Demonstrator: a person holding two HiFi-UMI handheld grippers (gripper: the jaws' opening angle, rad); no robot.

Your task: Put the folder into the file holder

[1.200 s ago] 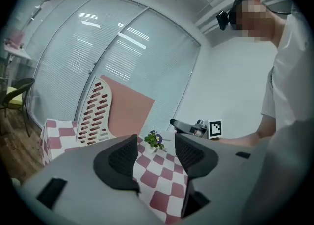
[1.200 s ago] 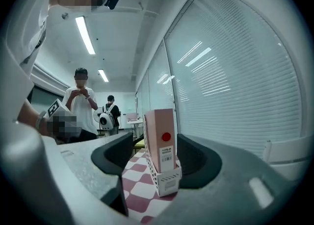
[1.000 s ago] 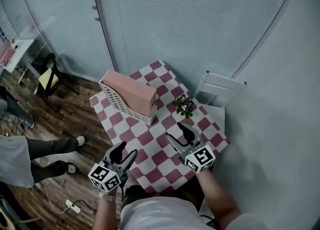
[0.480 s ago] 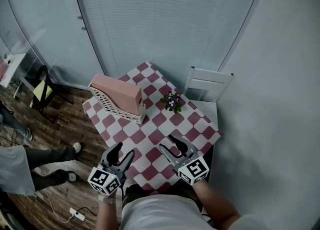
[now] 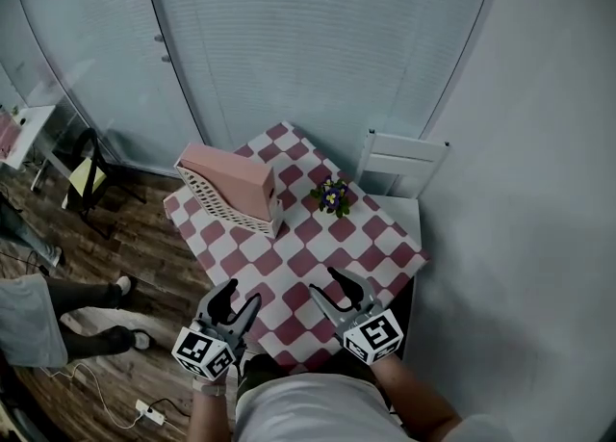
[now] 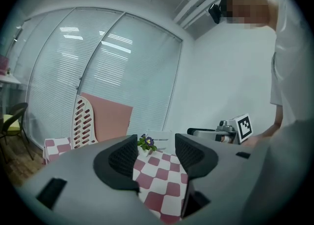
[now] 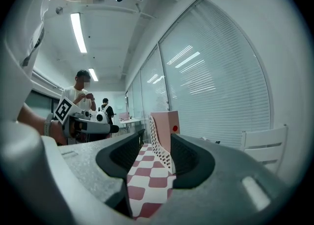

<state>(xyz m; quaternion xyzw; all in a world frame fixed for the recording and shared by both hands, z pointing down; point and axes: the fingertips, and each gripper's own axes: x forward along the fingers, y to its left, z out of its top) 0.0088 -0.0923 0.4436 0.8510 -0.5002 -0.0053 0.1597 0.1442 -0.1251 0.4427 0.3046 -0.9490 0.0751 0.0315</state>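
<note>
A white slotted file holder [image 5: 214,201] stands at the far left of the checkered table [image 5: 289,259], and a pink folder [image 5: 233,172] is upright inside it. Both show again in the left gripper view, holder [image 6: 83,123] and folder [image 6: 112,120], and in the right gripper view, holder [image 7: 157,146] and folder [image 7: 168,123]. My left gripper [image 5: 241,298] hovers over the table's near edge, open and holding nothing [image 6: 156,151]. A little to its right, my right gripper [image 5: 345,281] is open too, its jaws a narrow gap apart [image 7: 156,149] with only the tablecloth visible between them.
A small pot of purple flowers [image 5: 332,196] sits mid-table, right of the holder. A white chair [image 5: 399,159] stands against the table's far right side. A person's legs [image 5: 58,307] are on the wood floor at left, with a power strip [image 5: 149,414] near them. Two people stand far back [image 7: 83,96].
Both grippers have drawn back toward the table's near edge. The right gripper's jaws look narrower than a second ago. The bystander's feet at left have shifted.
</note>
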